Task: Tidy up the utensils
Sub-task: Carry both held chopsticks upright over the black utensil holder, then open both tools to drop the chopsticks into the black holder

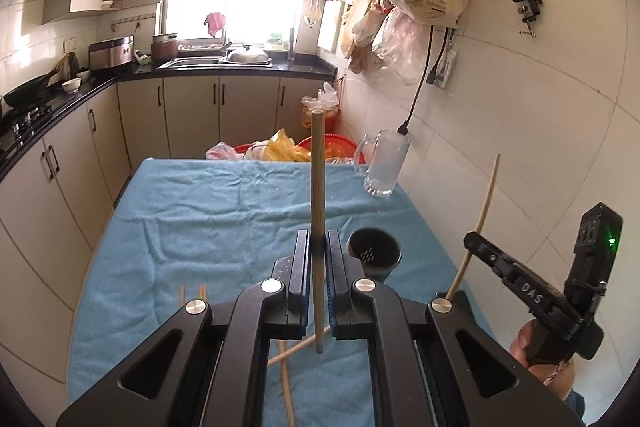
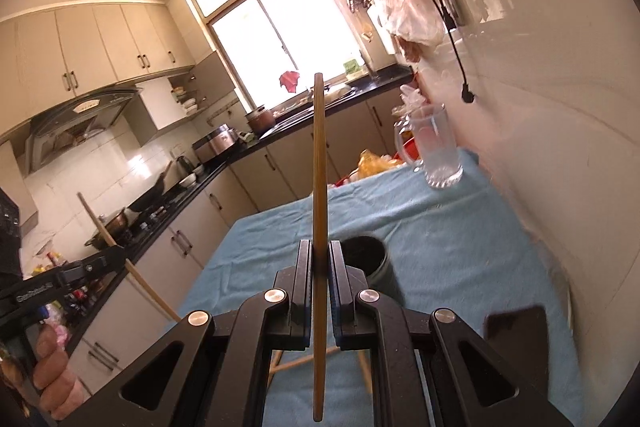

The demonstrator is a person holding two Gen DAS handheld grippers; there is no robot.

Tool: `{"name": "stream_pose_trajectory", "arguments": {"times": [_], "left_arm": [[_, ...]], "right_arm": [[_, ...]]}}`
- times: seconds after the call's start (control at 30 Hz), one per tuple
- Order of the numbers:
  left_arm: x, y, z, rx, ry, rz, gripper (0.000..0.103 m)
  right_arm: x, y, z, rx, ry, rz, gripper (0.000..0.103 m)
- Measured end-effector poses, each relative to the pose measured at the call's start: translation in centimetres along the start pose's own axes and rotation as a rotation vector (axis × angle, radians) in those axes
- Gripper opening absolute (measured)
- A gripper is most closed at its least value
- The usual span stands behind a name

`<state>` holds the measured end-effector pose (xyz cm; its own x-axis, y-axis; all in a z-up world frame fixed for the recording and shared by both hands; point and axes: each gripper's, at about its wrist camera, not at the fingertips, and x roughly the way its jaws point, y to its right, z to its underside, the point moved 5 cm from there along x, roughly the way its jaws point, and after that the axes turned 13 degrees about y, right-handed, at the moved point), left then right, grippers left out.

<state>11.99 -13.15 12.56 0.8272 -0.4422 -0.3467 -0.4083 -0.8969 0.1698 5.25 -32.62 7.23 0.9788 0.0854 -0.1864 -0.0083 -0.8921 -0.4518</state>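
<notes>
My left gripper (image 1: 318, 247) is shut on a wooden chopstick (image 1: 318, 179) that stands upright above the blue cloth. My right gripper (image 2: 319, 261) is shut on another wooden chopstick (image 2: 319, 187), also upright. A dark round holder cup (image 1: 374, 254) stands on the cloth just right of the left gripper; it also shows in the right wrist view (image 2: 366, 259). Loose chopsticks (image 1: 288, 367) lie crossed on the cloth under the grippers. The right gripper shows in the left view (image 1: 480, 247), and the left gripper in the right view (image 2: 108, 259).
The table is covered by a blue cloth (image 1: 200, 219). A glass mug (image 1: 386, 163) stands at its far right by the tiled wall. Red basins with bags (image 1: 296, 149) sit behind the table. Kitchen counters (image 1: 60, 107) run along the left. A dark flat object (image 2: 516, 327) lies at right.
</notes>
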Motion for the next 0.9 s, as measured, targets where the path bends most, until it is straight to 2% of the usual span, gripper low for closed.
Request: {"name": "stream_pose_trajectory", "arguments": {"times": [0.47,0.73,0.9], "left_arm": [[7.6,3.4,-6.0,-0.038,0.026,0.072,0.006],[12.7,4.4,-4.0,-0.058,-0.048,0.092,0.007],[14.9,4.1,-1.4,-0.053,-0.113,0.082,0.007]], "right_arm": [[7.1,2.0,-6.0,0.038,0.067,0.074,0.008],[10.4,4.5,-5.8,0.051,0.065,0.135,0.008],[12.1,5.6,-4.1,0.077,0.009,0.139,0.008]]}}
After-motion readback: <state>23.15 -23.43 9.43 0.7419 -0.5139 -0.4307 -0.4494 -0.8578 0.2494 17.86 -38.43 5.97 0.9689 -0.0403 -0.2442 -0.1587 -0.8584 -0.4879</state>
